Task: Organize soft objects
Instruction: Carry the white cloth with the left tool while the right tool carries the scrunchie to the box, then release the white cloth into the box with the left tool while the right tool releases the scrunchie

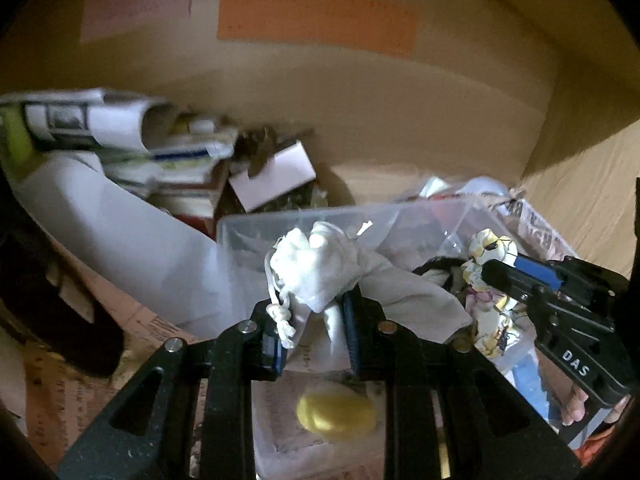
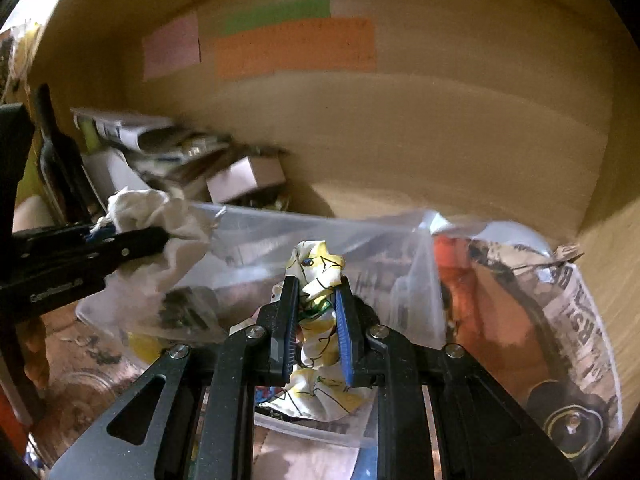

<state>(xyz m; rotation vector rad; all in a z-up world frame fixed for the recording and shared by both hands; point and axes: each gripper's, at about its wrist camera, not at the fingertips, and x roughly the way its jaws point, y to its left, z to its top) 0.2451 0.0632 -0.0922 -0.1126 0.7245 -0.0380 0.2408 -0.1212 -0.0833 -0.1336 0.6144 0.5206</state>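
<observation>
My left gripper (image 1: 314, 330) is shut on a white cloth pouch (image 1: 316, 264) with a knotted drawstring, held above a clear plastic bin (image 1: 256, 228). It shows at the left of the right wrist view (image 2: 156, 216). My right gripper (image 2: 318, 320) is shut on a crumpled white-and-yellow printed cloth (image 2: 320, 268), also over the bin (image 2: 280, 224). That cloth shows at the right of the left wrist view (image 1: 490, 280). A yellow soft lump (image 1: 336, 412) lies in the bin below my left gripper.
We are inside a cardboard-walled space with orange (image 1: 316, 16), green and pink paper labels on the back wall. Rolled white paper (image 1: 120, 232), boxes and papers pile at the back left. A clear bag with newspaper (image 2: 520, 300) sits at the right.
</observation>
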